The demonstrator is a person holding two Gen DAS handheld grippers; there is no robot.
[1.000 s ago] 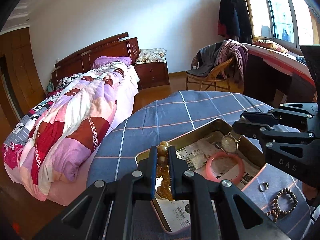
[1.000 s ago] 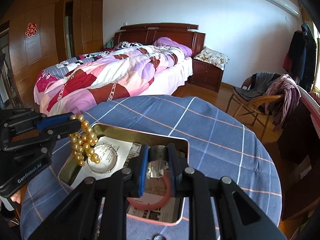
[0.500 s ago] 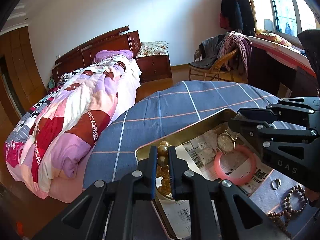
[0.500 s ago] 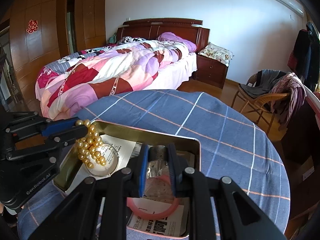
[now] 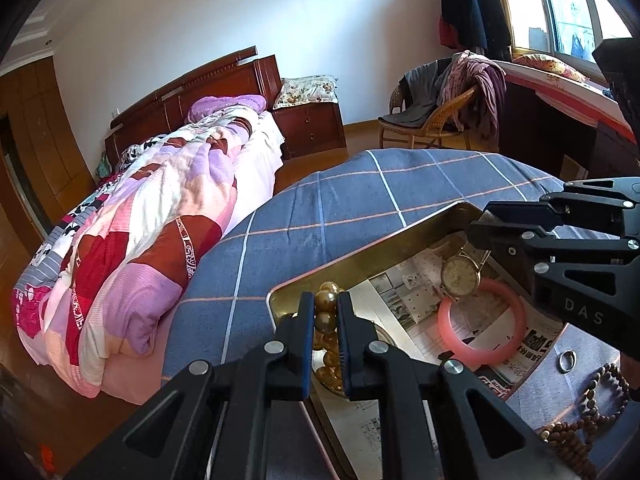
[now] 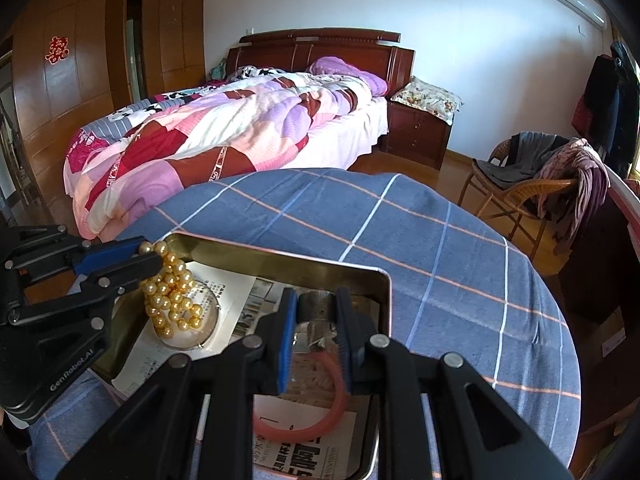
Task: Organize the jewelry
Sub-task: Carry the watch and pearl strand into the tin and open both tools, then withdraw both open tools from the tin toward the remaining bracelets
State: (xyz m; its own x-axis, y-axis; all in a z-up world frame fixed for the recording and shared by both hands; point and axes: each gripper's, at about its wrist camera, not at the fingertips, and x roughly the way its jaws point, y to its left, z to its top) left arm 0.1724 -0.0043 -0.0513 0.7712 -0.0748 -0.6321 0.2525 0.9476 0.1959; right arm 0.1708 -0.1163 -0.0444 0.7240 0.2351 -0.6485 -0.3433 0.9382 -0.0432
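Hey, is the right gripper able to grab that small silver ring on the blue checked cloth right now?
Probably not yet. The right gripper is shut on the gold wristwatch by its metal band, over the gold metal tin. The small silver ring lies uncovered outside the tin, so its way looks free once the watch is released.

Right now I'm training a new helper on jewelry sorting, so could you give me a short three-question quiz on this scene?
1. True or false: the left gripper is shut on the gold bead necklace.
2. What does the right gripper hold? A) the pink bangle B) the watch by its mesh band C) the silver ring
3. Which two pieces lie on the blue checked cloth, outside the metal tin?

Key: 1 true. 2 B. 3 the silver ring and the brown bead bracelet.
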